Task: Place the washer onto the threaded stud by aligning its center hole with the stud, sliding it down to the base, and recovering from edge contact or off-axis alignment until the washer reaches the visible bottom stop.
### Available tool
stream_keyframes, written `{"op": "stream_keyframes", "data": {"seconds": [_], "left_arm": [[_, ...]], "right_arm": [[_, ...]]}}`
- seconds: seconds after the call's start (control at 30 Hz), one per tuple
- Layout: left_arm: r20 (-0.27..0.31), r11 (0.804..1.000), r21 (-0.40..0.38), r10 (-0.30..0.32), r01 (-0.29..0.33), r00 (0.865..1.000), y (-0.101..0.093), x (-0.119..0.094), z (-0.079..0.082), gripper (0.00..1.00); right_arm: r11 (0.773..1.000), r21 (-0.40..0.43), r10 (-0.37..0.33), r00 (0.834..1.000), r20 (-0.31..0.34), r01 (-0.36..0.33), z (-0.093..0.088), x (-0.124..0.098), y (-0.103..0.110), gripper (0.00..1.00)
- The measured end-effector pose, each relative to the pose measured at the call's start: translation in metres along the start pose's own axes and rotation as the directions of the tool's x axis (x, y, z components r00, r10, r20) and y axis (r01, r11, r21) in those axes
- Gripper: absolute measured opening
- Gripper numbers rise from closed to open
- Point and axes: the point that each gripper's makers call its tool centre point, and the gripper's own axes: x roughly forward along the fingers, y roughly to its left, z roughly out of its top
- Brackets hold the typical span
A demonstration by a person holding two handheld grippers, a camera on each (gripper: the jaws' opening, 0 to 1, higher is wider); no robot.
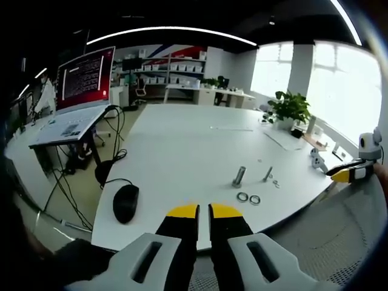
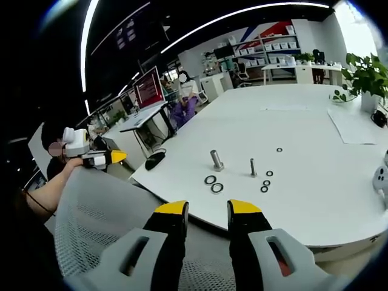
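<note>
White tabletop [image 2: 315, 176] is carrying two washers [image 2: 213, 183] beside a threaded stud [image 2: 253, 167]; right tool [image 2: 208, 210] is hanging open and empty, left tool [image 1: 203, 210] nearly closed, gripping nothing.

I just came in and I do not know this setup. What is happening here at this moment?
A person holds a gripper in each hand in front of a white table. Neither holds anything: the left gripper is nearly shut, and the right gripper is open. On the table stand a thick stud and a thin stud, with loose washers lying beside them. No washer is on a stud yet.
</note>
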Motion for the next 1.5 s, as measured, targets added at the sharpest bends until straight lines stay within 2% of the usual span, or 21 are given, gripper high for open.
{"op": "stream_keyframes", "data": {"seconds": [0.4,0.47,0.5,0.67,0.83,1.07,1.2,1.27,1.4,1.47,1.5], "left_arm": [[-0.011,1.0,0.006,-0.026,0.026,1.0,-0.003,0.003,0.0,0.0],[-0.072,0.998,0.033,-0.043,0.045,0.996,-0.007,0.003,-0.009,0.0],[-0.078,0.998,0.041,-0.046,0.05,0.996,-0.008,0.004,-0.01,0.0],[-0.058,0.996,0.058,-0.071,0.074,0.996,-0.014,0.004,-0.007,0.0],[-0.056,0.994,0.06,-0.083,0.086,0.995,-0.015,0.004,-0.006,0.0],[0.003,0.991,0.072,-0.117,0.116,0.993,-0.019,0.002,0.003,0.0],[-0.02,0.991,0.058,-0.12,0.121,0.993,-0.018,0.001,-0.002,0.0],[-0.012,0.99,0.055,-0.132,0.132,0.991,-0.02,0.001,-0.001,0.0],[-0.022,0.989,0.059,-0.132,0.133,0.991,-0.02,0.0,-0.003,0.0],[0.013,0.99,0.053,-0.128,0.128,0.992,-0.019,-0.001,0.001,0.0],[0.049,0.992,0.039,-0.123,0.121,0.991,-0.017,-0.001,0.007,0.0]], "right_arm": [[0.999,-0.012,-0.035,0.996,-0.079,0.034,-0.007,0.004,-0.008,0.25],[0.999,-0.009,-0.042,0.996,-0.082,0.041,-0.007,0.004,-0.009,0.25],[0.999,-0.006,-0.046,0.995,-0.087,0.046,-0.008,0.004,-0.01,0.25],[0.997,0.028,-0.064,0.991,-0.117,0.068,-0.017,0.0,-0.015,0.25],[0.998,0.012,-0.052,0.99,-0.134,0.054,-0.018,0.002,-0.015,0.25],[0.997,0.028,-0.067,0.992,-0.108,0.07,-0.015,0.001,-0.017,0.25],[0.996,0.023,-0.08,0.989,-0.122,0.083,-0.018,0.002,-0.017,0.25],[0.998,0.0,-0.07,0.987,-0.148,0.07,-0.021,0.003,-0.014,0.25],[0.996,0.001,-0.083,0.985,-0.151,0.084,-0.024,0.002,-0.015,0.26],[0.984,0.009,-0.176,0.969,-0.173,0.18,-0.026,-0.003,-0.028,0.26],[0.983,0.009,-0.18,0.967,-0.177,0.185,-0.027,-0.003,-0.029,0.26]]}}
